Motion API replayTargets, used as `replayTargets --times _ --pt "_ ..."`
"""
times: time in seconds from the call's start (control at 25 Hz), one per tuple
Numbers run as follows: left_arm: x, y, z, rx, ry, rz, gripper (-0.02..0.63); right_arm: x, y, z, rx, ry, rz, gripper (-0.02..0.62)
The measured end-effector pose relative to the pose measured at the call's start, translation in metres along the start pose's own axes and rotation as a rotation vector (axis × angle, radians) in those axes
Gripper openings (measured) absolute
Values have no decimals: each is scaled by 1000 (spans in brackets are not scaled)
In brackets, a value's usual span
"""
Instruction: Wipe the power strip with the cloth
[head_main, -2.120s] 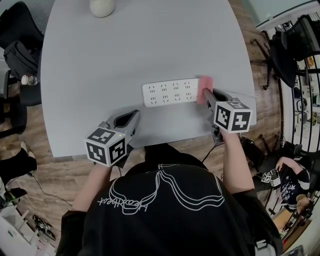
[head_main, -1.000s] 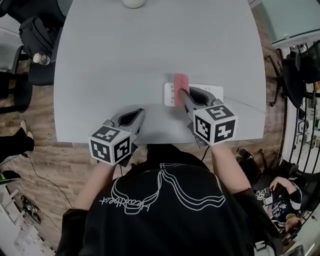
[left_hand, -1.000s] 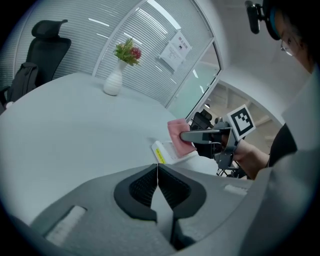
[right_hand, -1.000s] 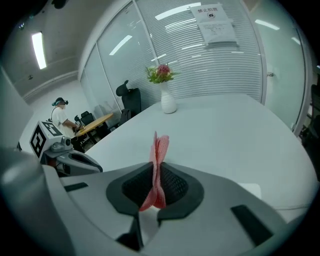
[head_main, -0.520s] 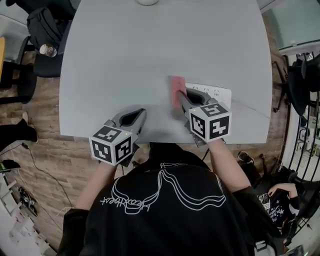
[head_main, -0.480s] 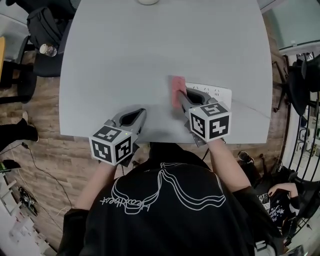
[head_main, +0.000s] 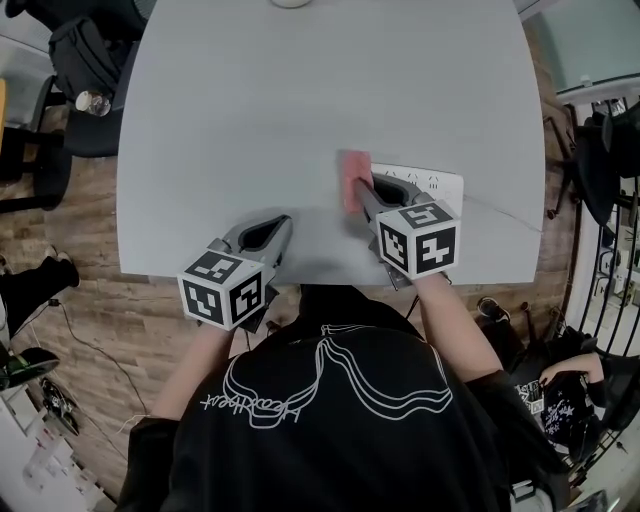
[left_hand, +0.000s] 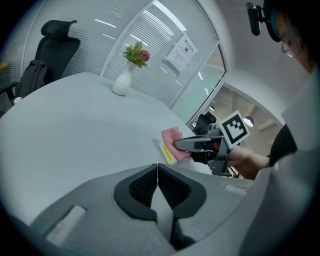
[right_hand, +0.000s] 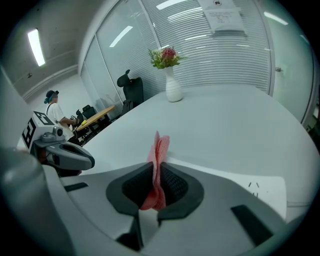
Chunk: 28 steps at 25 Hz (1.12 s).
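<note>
Carried the pink cloth (head_main: 353, 180) from the right end of the power strip (head_main: 432, 183) across to its left end, then barely shifted it over the last half second. Reads as one full pass done, with a return stroke probably due next. Pinches the cloth firmly in the right gripper (head_main: 362, 192), with its folds poking out ahead of the tips and the strip running off to that gripper's right. Keeps the left gripper (head_main: 272, 226) clenched on nothing, well off to the other's left, by the near edge of the table (head_main: 220, 120). Far ahead of both, shows only one container: a white vase (right_hand: 173, 88) holding flowers (right_hand: 164, 56).
</note>
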<state>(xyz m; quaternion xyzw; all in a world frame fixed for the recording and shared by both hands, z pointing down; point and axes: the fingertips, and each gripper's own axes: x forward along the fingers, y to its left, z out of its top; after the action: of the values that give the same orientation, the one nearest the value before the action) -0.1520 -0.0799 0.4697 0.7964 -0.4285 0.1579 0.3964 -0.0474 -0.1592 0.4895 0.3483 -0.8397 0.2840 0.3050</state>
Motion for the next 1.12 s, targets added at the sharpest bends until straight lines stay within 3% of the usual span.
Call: replayTargets --times 1.12 --pt "23 -26 -5 28 48 -65 14 -57 -78 -34 104 -26 -187 49"
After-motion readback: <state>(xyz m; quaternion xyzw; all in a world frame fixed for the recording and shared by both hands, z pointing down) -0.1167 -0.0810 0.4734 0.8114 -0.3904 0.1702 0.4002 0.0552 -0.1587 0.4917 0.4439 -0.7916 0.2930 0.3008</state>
